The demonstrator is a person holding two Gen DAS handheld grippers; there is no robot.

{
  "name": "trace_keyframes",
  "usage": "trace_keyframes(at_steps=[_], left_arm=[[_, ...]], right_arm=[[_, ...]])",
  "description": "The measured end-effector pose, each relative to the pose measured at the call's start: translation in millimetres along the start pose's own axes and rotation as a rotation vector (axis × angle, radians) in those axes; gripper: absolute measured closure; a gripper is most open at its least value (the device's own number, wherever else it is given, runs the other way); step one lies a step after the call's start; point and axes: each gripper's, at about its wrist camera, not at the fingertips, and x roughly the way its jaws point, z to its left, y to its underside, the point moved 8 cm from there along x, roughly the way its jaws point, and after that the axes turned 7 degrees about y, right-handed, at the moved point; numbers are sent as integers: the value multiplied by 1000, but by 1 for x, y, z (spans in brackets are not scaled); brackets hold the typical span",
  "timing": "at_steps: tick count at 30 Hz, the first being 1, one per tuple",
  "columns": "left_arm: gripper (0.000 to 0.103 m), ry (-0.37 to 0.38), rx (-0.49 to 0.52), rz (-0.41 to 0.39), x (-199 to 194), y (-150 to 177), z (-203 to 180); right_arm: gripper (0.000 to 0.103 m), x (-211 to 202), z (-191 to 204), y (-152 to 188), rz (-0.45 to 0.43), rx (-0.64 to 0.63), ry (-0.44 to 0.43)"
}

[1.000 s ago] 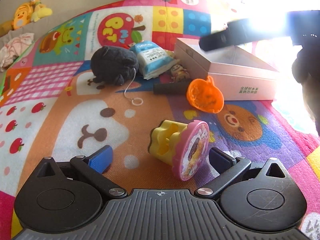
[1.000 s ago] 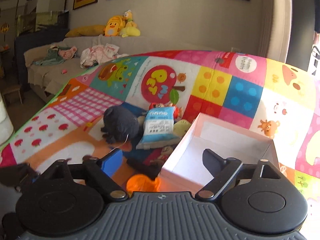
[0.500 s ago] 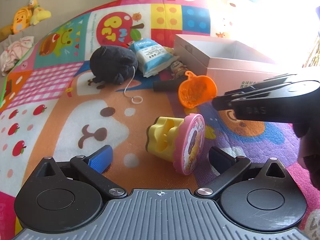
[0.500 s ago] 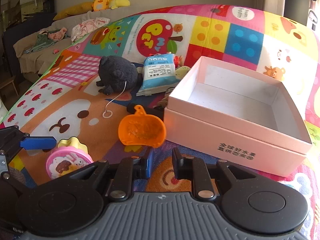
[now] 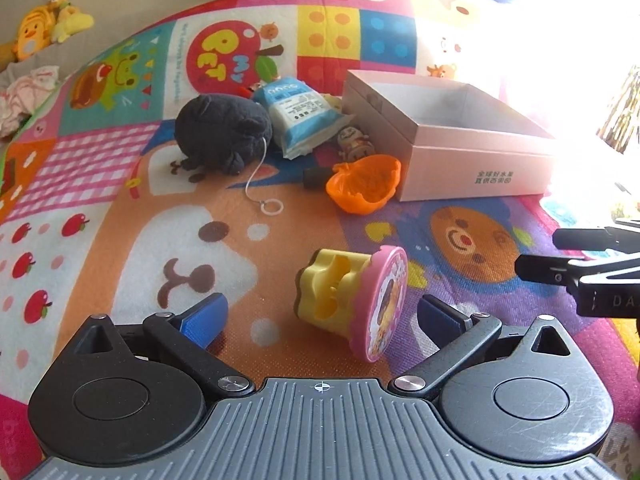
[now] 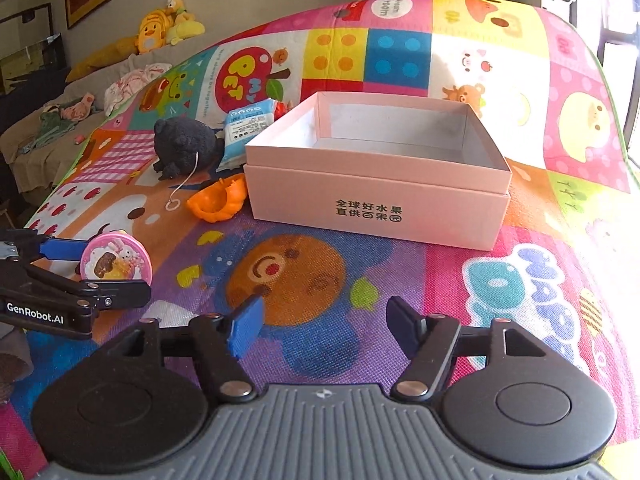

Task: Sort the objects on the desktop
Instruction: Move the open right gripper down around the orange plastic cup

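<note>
The left gripper (image 5: pixel 320 316) stands wide apart around the tipped yellow-and-pink toy (image 5: pixel 352 300) on the mat (image 5: pixel 120 240); closing squarely on the yellow body should avoid slipping. The right gripper (image 6: pixel 324 328) hangs apart, empty. Beyond waits the pink box (image 6: pixel 376 200).

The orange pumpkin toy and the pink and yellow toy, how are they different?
The pumpkin toy is all orange; the pink and yellow toy has two colours and a picture on its round pink face. The pumpkin toy lies right by the pink box; the pink and yellow toy lies tipped on its side between the open left tongs. Both rest on the play mat, not in the box.
</note>
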Motion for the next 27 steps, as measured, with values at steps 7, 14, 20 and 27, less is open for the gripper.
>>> trace_keyframes(at_steps=[7, 14, 20, 27], left_arm=[[0, -16, 21, -52, -12, -14, 11], [0, -146, -146, -155, -23, -31, 70], [0, -167, -266, -164, -25, -28, 108], [0, -127, -309, -221, -48, -27, 121]], right_arm=[[20, 4, 21, -1, 6, -27, -15], [42, 2, 58, -23, -79, -227, 12], [64, 22, 120, -43, -170, -493, 48], [90, 67, 148, -48, -111, -576, 87]])
